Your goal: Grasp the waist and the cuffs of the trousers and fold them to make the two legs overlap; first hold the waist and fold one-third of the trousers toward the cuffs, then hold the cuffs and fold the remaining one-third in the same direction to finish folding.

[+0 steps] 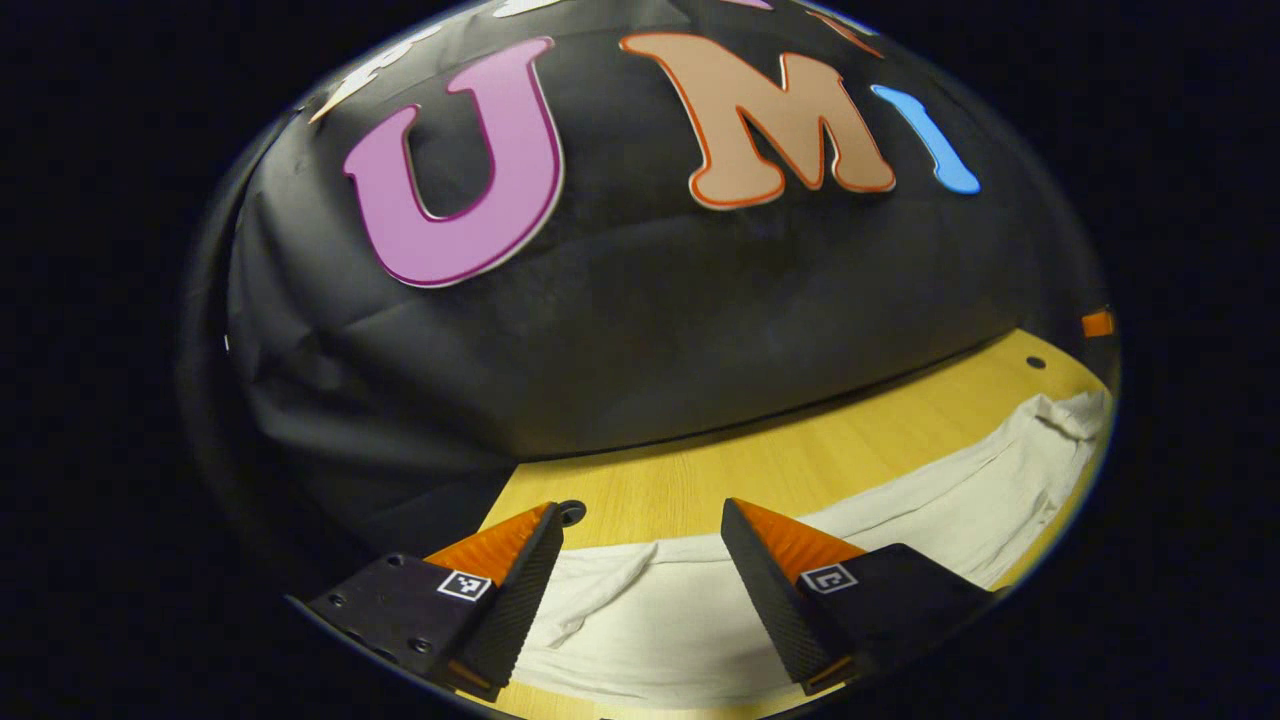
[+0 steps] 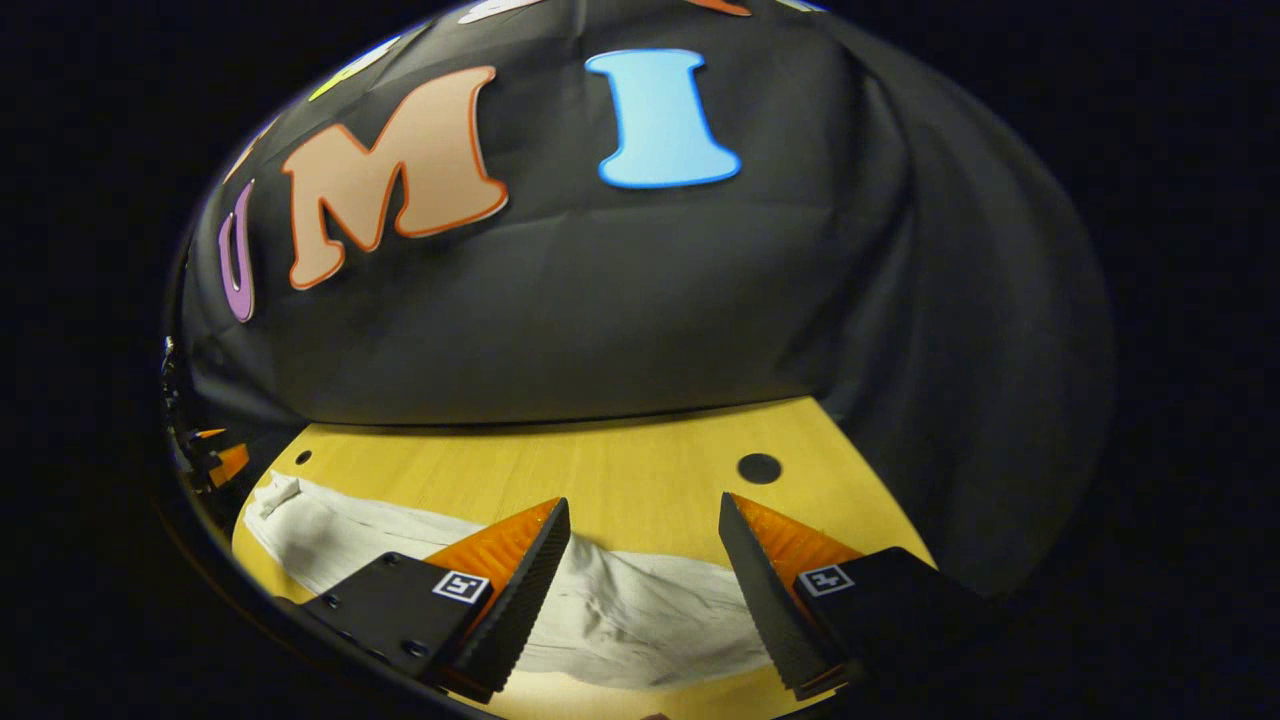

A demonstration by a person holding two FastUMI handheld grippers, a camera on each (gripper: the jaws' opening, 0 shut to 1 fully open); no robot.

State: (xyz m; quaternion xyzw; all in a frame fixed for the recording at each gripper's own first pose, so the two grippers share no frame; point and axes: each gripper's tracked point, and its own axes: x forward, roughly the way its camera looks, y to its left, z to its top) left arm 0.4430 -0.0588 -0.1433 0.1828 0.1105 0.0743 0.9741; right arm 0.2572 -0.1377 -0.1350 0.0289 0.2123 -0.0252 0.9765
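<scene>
Both tools sit with fingers spread apart, gripping nothing: left tool [image 1: 640, 590], right tool [image 2: 640, 590]. Just past them the white trousers [image 1: 900, 520] lie stretched flat along the near side of the wooden tabletop [image 2: 620, 470], round holes [image 2: 759, 467] in it. Black cloth wall [image 2: 620, 320] behind.

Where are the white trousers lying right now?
The white trousers lie spread flat on the wooden table, near its front edge. In both gripper views, part of them sits between the open fingers of the left gripper and right gripper.
</scene>
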